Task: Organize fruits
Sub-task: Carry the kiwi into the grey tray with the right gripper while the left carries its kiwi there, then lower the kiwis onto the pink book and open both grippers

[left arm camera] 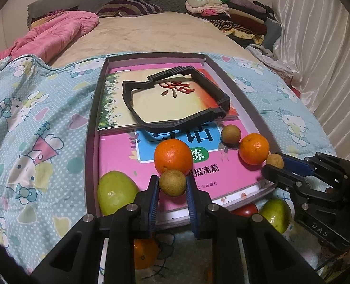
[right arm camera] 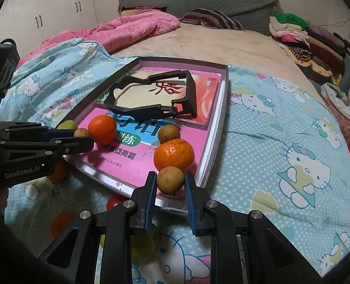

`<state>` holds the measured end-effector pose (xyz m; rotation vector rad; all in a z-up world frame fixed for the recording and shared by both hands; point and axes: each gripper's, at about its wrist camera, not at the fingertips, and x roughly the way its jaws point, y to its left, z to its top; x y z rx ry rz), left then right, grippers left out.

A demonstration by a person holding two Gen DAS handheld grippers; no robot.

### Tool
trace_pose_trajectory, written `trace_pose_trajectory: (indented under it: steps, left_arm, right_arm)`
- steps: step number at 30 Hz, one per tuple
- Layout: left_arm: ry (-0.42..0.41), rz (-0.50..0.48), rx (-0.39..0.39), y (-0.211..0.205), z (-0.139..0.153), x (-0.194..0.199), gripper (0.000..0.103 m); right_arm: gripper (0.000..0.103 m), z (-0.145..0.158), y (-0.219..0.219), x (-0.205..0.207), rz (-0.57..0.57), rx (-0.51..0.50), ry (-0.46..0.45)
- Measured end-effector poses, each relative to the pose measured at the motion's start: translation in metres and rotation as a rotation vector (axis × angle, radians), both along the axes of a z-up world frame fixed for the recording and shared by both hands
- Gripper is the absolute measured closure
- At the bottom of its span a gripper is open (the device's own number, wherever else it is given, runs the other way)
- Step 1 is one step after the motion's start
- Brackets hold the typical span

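Both grippers are clamped on fruit. The left gripper (left arm camera: 172, 185) pinches a small brown longan (left arm camera: 172, 182) at lower centre of its view, just in front of a big orange (left arm camera: 173, 156) and seemingly touching it. The right gripper (right arm camera: 170, 184) grips a second longan (right arm camera: 170, 180) the same way, close against another orange (right arm camera: 174, 154). Both fruits hang over the near edge of the shallow box lid (left arm camera: 92, 127), which holds pink workbooks (left arm camera: 222, 163). A third longan (left arm camera: 231, 135) already sits on the book at centre right, and a green fruit (left arm camera: 116, 195) at lower left. Judgement: placing step. Each longan is best lowered until it rests on the book cover, clear of the oranges so nothing is nudged, then freed slowly; round fruit on a glossy cover will likely roll.
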<state>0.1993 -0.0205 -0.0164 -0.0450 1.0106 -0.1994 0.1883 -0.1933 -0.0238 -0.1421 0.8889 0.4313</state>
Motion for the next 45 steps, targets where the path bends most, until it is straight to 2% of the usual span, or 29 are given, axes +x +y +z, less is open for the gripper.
trace_pose_trajectory:
  steps: [18,24,29,31,45]
  left_arm:
    - [0.007,0.001,-0.009,-0.003,-0.009,0.005,0.080]
    - [0.012,0.001,-0.009,-0.004,-0.009,0.006,0.080]
    - [0.014,-0.002,-0.006,-0.004,-0.011,0.006,0.080]
    - [0.016,-0.002,-0.007,-0.004,-0.011,0.007,0.080]
    - [0.033,-0.003,-0.022,-0.003,-0.012,0.005,0.080]
  right_arm:
    - [0.078,-0.003,0.002,0.003,0.007,-0.010,-0.037]
    - [0.072,-0.003,0.003,0.001,0.016,0.007,-0.038]
    - [0.071,-0.003,0.002,0.000,0.017,0.010,-0.042]
    - [0.067,-0.003,0.002,-0.001,0.021,0.022,-0.041]
    - [0.058,0.000,0.000,-0.009,0.029,0.049,-0.055]
